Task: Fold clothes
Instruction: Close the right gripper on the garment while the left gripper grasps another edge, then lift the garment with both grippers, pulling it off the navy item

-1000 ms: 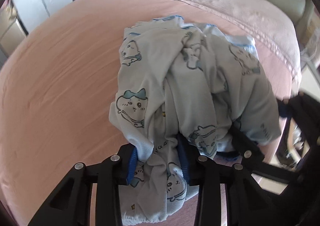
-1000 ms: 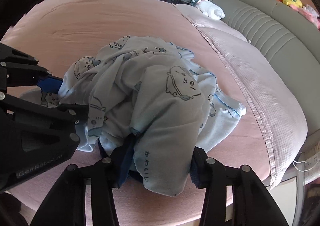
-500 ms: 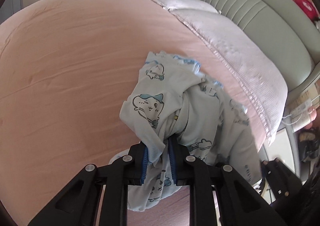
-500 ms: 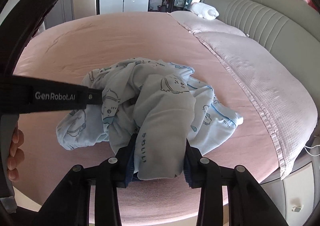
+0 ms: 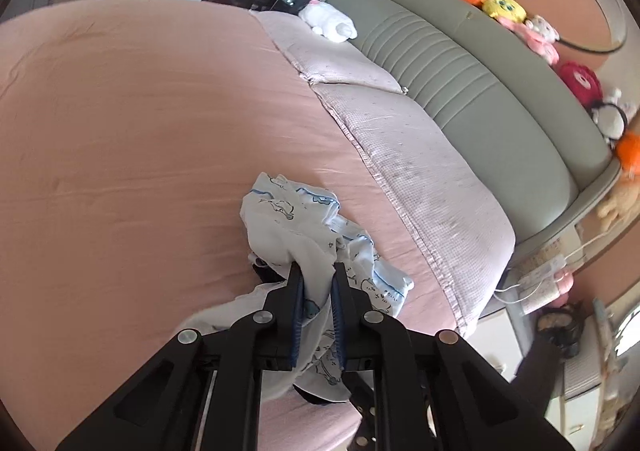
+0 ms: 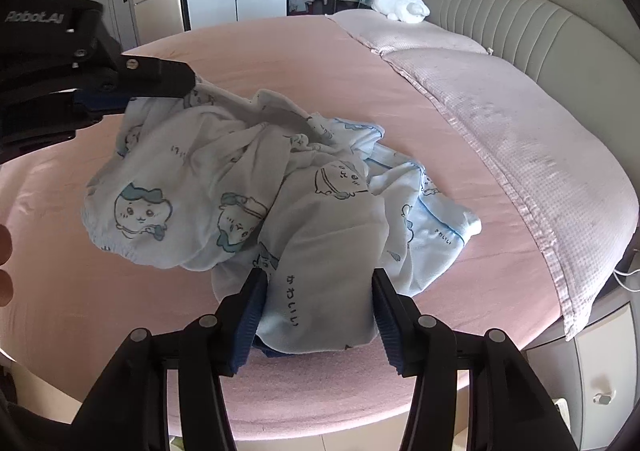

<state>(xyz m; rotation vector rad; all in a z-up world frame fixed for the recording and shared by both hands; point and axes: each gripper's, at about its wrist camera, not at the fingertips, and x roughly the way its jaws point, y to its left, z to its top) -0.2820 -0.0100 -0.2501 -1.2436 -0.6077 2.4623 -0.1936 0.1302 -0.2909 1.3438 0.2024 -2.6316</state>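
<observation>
Pyjamas (image 6: 224, 187), pale blue with cartoon prints, sit bunched on the near part of the pink bed (image 6: 248, 51), close to its near edge. My left gripper (image 5: 314, 279) is clamped tight on a fold of them, lifting that corner up and to the left in the right wrist view. My right gripper (image 6: 318, 291) straddles a broad fold at the near edge, its jaws opening, the cloth between the pads but seemingly no longer pinched.

My worry: if the right lets go completely while the left pulls, the bundle may drag as one lump instead of spreading, and the hanging hem could slip off the near edge of the bed. The left also holds a thick gather, so I may be gripping several layers, which would leave the garment twisted.

As it lies, I can't name a clear long axis; the heap roughly stretches from my raised left corner toward the far right, where a piped edge (image 6: 452, 227) lies flat.
</observation>
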